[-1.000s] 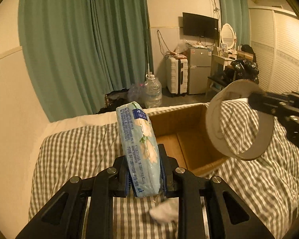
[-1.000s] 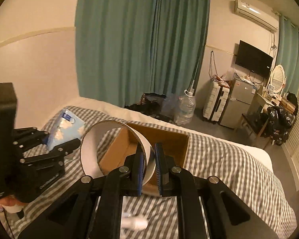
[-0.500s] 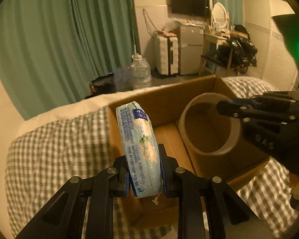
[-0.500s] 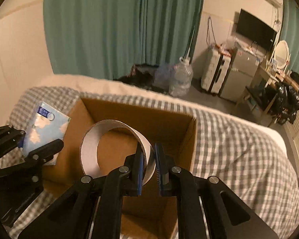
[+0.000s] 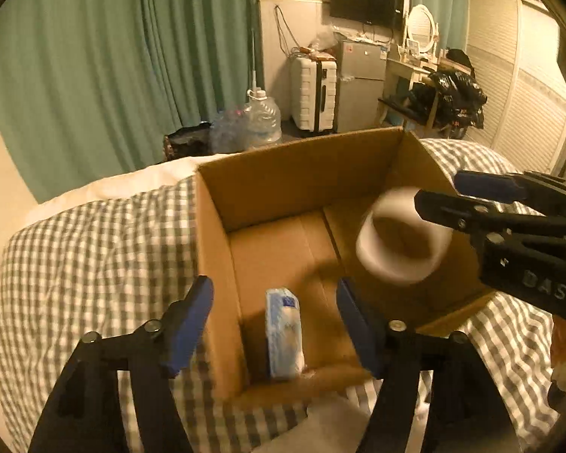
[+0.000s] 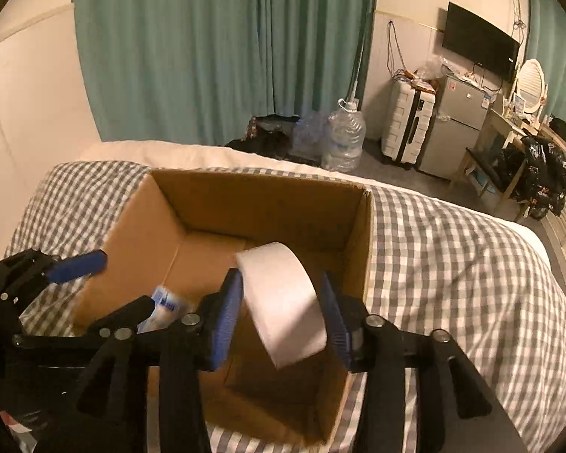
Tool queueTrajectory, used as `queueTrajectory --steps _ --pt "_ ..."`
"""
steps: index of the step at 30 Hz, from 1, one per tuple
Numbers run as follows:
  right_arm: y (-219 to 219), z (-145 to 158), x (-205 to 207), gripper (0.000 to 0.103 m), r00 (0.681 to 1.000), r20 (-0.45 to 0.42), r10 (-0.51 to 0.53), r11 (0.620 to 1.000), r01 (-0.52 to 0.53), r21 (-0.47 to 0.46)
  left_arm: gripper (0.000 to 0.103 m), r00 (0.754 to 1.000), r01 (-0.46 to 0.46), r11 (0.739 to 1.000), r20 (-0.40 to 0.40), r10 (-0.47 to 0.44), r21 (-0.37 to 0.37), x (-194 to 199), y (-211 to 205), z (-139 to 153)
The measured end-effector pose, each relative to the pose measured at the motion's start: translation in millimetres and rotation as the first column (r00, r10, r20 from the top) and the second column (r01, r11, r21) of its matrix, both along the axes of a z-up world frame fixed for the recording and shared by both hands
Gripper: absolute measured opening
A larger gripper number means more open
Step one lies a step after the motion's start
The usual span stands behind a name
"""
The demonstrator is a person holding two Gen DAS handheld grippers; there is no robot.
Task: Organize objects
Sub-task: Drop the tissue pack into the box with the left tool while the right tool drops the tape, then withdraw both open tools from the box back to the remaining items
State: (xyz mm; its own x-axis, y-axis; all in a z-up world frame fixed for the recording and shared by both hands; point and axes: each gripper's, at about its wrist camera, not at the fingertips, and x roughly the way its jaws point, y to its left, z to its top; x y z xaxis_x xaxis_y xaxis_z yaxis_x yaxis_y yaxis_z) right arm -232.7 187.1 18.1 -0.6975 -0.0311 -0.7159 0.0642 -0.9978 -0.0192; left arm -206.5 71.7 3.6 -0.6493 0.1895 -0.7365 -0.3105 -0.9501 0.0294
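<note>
An open cardboard box [image 5: 211, 226] [image 6: 362, 234] stands on the checked bed. My left gripper [image 5: 275, 317] is open above the box's near left corner; the blue tissue pack [image 5: 285, 336] lies loose on the box floor below it, and shows partly in the right wrist view [image 6: 166, 305]. My right gripper [image 6: 281, 317] is open over the box's right side. The white tape ring [image 6: 283, 302] [image 5: 403, 238] is blurred between its spread fingers, free of the pads, inside the box opening.
The checked bedspread [image 6: 452, 264] surrounds the box. A white object [image 5: 336, 422] lies on the bed in front of the box. Beyond the bed are green curtains [image 6: 222, 45], water jugs [image 6: 343, 139], a suitcase [image 5: 313, 94] and a small fridge [image 6: 452, 124].
Both grippers opened over the box. The tissue pack dropped from the left gripper to the box floor. The tape ring left the right gripper's grip and is falling.
</note>
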Motion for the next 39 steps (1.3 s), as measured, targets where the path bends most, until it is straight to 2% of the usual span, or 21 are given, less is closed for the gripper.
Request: queueTrajectory --steps 1,2,4,7,14,20,29,32,39 --pt "0 5 5 0.063 1.0 -0.006 0.003 1.0 -0.003 -0.005 0.079 1.0 -0.005 1.0 -0.003 0.005 0.001 4 -3 5" --pt "-2 11 10 0.067 1.0 -0.009 0.006 1.0 -0.006 -0.007 0.081 1.0 -0.012 1.0 -0.008 0.012 0.002 7 -5 13" --pt "-2 23 22 0.068 1.0 -0.023 -0.001 1.0 0.001 0.004 0.082 1.0 -0.019 1.0 -0.021 0.02 0.008 18 -11 25" --pt "-4 45 40 0.072 0.999 -0.048 -0.007 1.0 0.008 0.015 0.092 0.998 -0.043 0.999 -0.043 0.043 0.002 38 -20 44" --pt "-17 89 98 0.077 0.995 -0.103 0.015 0.999 -0.01 0.048 0.092 0.993 -0.095 0.995 -0.074 0.094 -0.01 84 -47 67" --pt "-30 110 144 0.084 0.991 -0.128 0.047 0.997 -0.039 0.065 0.095 0.987 -0.142 0.99 -0.08 0.141 -0.009 118 -65 74" --pt "-47 86 198 0.086 0.994 -0.089 0.058 0.993 -0.049 0.105 0.095 0.985 -0.168 0.986 -0.037 0.167 -0.013 168 -72 46" --pt "-44 72 207 0.086 0.997 -0.068 0.042 0.995 -0.036 0.092 0.095 0.988 -0.154 0.988 -0.023 0.153 -0.029 183 -67 27" --pt "-41 24 217 0.086 1.0 0.0 0.006 0.997 -0.006 0.075 0.095 0.992 -0.108 0.994 0.06 0.107 0.002 203 -55 -22"
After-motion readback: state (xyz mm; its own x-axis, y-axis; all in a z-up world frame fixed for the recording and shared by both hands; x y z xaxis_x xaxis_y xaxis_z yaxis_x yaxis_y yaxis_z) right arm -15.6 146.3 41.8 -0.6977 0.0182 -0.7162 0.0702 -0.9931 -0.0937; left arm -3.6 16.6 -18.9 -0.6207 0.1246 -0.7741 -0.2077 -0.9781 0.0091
